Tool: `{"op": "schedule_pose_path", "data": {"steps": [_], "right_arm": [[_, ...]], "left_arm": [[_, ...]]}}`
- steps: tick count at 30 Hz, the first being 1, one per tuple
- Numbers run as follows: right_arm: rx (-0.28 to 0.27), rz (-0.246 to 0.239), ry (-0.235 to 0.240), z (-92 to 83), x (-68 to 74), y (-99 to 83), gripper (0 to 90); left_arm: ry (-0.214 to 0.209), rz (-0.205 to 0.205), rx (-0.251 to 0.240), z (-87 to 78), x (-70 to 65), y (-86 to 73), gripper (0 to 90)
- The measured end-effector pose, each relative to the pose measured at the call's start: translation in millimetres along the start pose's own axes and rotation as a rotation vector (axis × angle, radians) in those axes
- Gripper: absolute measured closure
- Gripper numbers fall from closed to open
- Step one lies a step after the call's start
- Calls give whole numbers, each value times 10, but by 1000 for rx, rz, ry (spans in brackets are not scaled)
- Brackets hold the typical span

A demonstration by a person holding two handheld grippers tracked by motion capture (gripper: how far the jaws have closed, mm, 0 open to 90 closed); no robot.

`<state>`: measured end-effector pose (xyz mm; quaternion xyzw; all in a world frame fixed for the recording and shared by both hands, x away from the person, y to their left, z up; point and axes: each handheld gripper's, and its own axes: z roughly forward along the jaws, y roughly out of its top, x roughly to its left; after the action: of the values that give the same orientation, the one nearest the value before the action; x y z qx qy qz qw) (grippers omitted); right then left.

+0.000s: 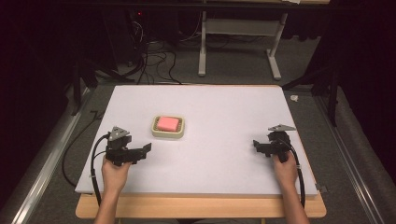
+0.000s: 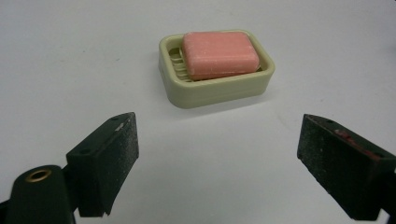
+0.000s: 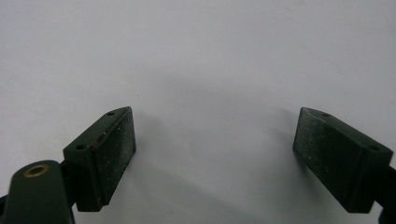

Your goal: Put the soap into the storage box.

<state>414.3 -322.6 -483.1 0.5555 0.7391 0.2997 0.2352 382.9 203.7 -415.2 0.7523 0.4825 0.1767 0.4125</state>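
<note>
The far side of the soap dish (image 2: 215, 70) is partly hidden by the pink soap (image 2: 219, 53) lying in it (upper centre of the left gripper view). Both the left gripper (image 2: 217, 161) and the right gripper (image 3: 215, 156) are held wide open, empty. Much bare white table (image 1: 224, 107) is seen around the dish.

Both claws black: left claw (image 1: 145, 150) and right claw (image 1: 256, 144) each carry a grey 3-cornered plate and a trailing black cable. Jaw pads dark, speckled, with small screw holes; brass-ringed hole at lower left. Forearms bare, no sleeves.
</note>
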Motion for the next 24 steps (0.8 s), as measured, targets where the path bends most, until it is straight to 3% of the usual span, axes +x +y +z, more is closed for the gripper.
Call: {"op": "schedule_pose_path", "data": {"steps": [24], "right_arm": [[0, 0, 0, 0, 0, 0, 136]], "left_arm": [[29, -33, 51, 153, 146, -196, 140]]}}
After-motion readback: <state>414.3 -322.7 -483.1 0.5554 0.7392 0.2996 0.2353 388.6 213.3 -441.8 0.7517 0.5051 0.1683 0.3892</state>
